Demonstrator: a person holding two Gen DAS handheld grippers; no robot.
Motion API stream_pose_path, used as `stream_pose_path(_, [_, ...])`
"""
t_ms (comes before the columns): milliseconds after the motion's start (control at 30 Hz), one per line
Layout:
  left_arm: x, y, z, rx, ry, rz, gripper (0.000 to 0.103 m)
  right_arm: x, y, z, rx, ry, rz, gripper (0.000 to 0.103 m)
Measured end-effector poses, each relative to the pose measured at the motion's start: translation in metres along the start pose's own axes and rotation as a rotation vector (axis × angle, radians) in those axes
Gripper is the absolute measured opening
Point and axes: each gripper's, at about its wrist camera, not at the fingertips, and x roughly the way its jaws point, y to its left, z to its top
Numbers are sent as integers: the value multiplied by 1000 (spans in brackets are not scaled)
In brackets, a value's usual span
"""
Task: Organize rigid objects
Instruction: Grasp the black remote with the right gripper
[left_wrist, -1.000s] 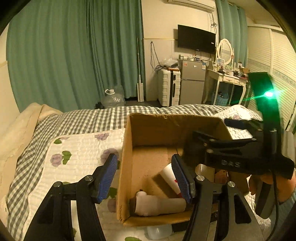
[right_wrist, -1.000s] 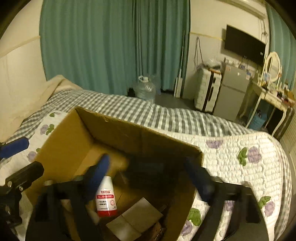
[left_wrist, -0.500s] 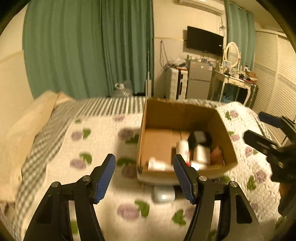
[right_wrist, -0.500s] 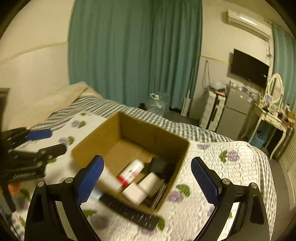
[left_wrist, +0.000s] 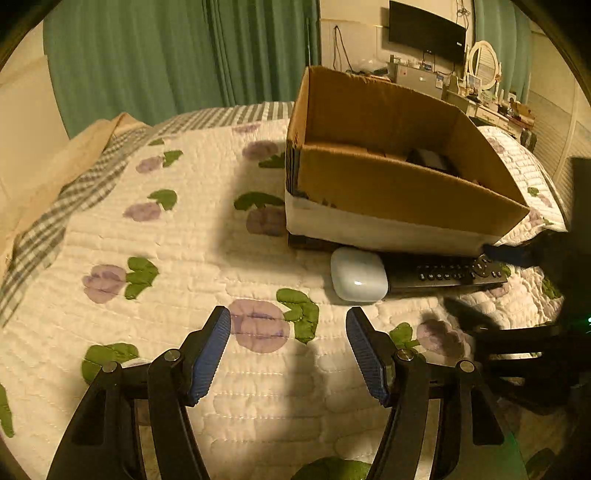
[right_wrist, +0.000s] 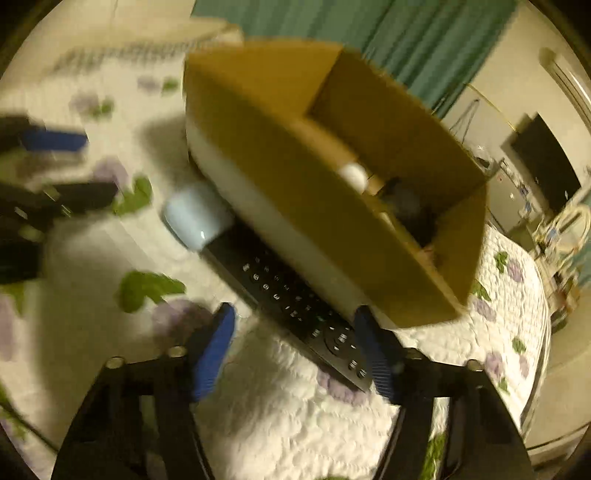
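An open cardboard box (left_wrist: 402, 192) with several items inside sits on the quilted bed; it also shows in the right wrist view (right_wrist: 295, 173). A black remote control (left_wrist: 443, 275) and a pale blue rounded case (left_wrist: 357, 274) lie on the quilt against the box's front. My left gripper (left_wrist: 288, 350) is open and empty, low over the quilt in front of the case. My right gripper (right_wrist: 295, 350) is open and empty, its fingers either side of the remote's (right_wrist: 295, 299) near end. The case (right_wrist: 195, 218) lies at the remote's far end.
The floral quilt (left_wrist: 177, 251) covers the bed, with a checked blanket (left_wrist: 44, 221) at its left edge. Green curtains (left_wrist: 184, 55), a TV and a dresser stand behind the bed. The right gripper's dark body (left_wrist: 546, 343) shows at the right of the left wrist view.
Both grippers have dropped from above the box to low over the quilt in front of it. The right gripper has closed in on the remote. The right view is motion-blurred.
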Motion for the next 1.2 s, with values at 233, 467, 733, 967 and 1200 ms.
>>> stream_pose_path(233, [10,1,-3,-4,32,-6,68,23,7,1,-45,15,-52,51])
stream_pose_path(467, [7,-3,-5,14,26,-15,68,7,-10,0,24,25,3,31])
stream_pose_path(733, [2,-7,-2,21,15,-38,68,-63,-44,-23,298,52,204,17])
stream_pose_path(967, [4,-8,-3,14,23,-53,68,-34,-45,-33,395,98,247,20])
stream_pose_path(1200, [12,-12,0,14,46,-73,68,-8,-33,-33,426,96,248,18])
